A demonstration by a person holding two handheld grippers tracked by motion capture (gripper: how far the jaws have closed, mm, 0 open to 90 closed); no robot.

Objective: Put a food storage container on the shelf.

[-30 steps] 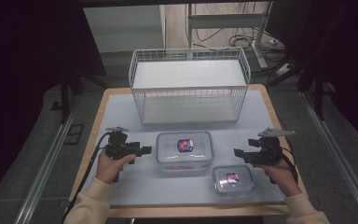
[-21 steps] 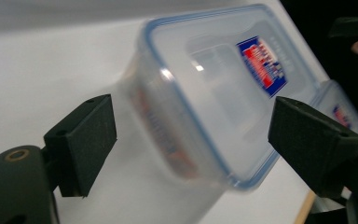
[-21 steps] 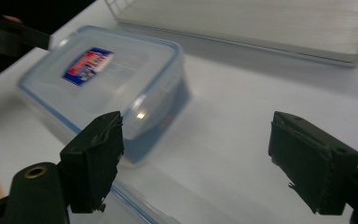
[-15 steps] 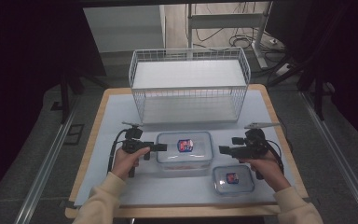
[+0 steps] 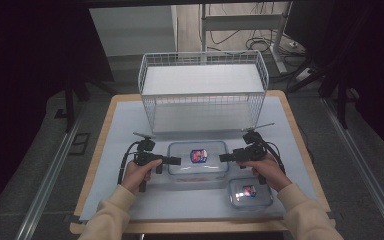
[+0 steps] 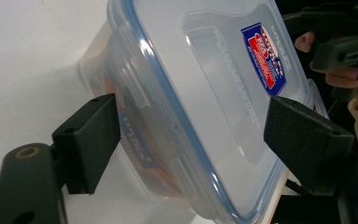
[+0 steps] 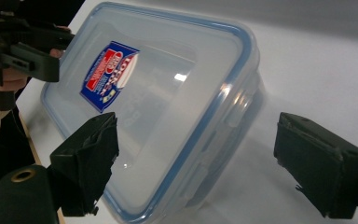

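The large container (image 5: 198, 159) lies on the table (image 5: 130, 125) between your two tongs, in front of the wire basket (image 5: 203, 90). Your left gripper (image 5: 176, 161) points at its left short end, and your right gripper (image 5: 224, 157) points at its right short end. In the left gripper view, the jaws stand wide on both sides of the container's (image 6: 200, 107) end, one beside its side wall and one over its lid, and the pads do not press on it. These jaws have just been opening and then closing a little. In the right gripper view, the jaws are also wide apart, with the container's (image 7: 168, 107) other end between them, not pressed. The small container (image 5: 250, 193) lies near, to the right, just beside your right hand (image 5: 266, 169).

A second ago both tongs were farther out to the sides, well apart from the large container. Now they have come in to its two ends. The two containers and the basket have not moved.

The large container is of clear plastic, rectangular with rounded corners, with a blue seal line around the lid and a red and blue label (image 6: 264, 56) on top. The basket is of white wire. The jaw pads are black and blocky.
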